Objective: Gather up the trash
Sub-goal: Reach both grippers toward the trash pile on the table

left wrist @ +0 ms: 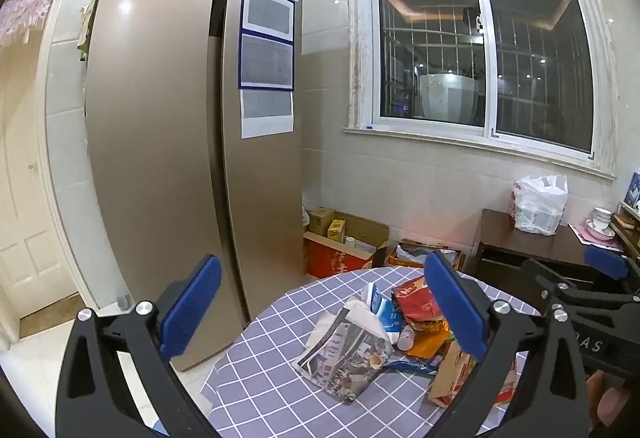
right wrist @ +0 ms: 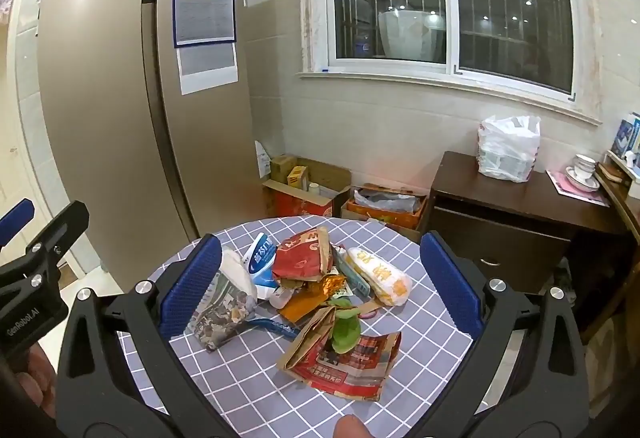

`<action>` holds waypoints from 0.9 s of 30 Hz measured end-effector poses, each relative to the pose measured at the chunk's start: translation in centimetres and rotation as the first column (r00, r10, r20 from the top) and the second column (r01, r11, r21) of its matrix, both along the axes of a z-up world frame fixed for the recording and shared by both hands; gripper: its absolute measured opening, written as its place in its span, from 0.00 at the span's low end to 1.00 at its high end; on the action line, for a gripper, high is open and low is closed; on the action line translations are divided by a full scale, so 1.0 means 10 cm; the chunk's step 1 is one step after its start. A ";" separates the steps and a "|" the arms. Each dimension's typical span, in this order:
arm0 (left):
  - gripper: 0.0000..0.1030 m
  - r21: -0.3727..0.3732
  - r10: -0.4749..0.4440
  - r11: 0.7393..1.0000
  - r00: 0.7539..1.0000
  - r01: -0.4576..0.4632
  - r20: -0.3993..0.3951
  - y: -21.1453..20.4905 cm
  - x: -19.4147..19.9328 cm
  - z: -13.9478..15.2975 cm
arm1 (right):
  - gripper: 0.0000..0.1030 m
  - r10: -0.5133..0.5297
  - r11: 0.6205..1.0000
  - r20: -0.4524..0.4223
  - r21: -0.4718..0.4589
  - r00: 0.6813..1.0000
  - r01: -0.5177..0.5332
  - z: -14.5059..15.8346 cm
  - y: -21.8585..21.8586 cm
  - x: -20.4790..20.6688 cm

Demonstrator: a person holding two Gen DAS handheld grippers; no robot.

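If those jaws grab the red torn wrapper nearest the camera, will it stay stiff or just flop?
The red wrapper is creased and torn, so it would probably flop and crumple. It looks thin and empty, likely very light. The leaves lying on it might slide off.

"genrobot.ai" on left gripper (right wrist: 16, 222)

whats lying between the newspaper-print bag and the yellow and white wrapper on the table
In the right wrist view, between the newspaper-print bag and the yellow and white wrapper lie a red bag, a crumpled orange wrapper and a small white bottle.
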State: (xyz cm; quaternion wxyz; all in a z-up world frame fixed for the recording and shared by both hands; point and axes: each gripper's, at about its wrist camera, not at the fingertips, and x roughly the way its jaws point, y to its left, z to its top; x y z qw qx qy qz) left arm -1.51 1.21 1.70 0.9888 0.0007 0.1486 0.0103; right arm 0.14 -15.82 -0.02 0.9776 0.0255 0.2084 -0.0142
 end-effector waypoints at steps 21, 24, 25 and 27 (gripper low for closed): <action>0.96 -0.025 -0.001 1.000 1.000 0.001 -0.015 0.04 0.01 -0.08 | 0.94 0.015 1.000 -0.005 0.003 1.000 -0.015 -0.05 0.02 0.00; 0.96 -0.030 0.003 1.000 0.999 -0.004 -0.036 0.10 0.06 -0.14 | 0.94 0.006 1.000 0.010 -0.007 1.000 -0.006 -0.06 0.01 0.00; 0.96 -0.030 0.008 1.000 0.999 -0.009 -0.046 0.12 0.07 -0.18 | 0.94 -0.002 1.000 0.002 -0.005 1.000 0.002 -0.08 -0.03 0.01; 0.96 -0.029 0.020 0.999 0.997 -0.022 -0.068 0.18 0.12 -0.25 | 0.94 -0.021 1.000 -0.024 0.012 0.999 0.021 -0.16 -0.15 0.03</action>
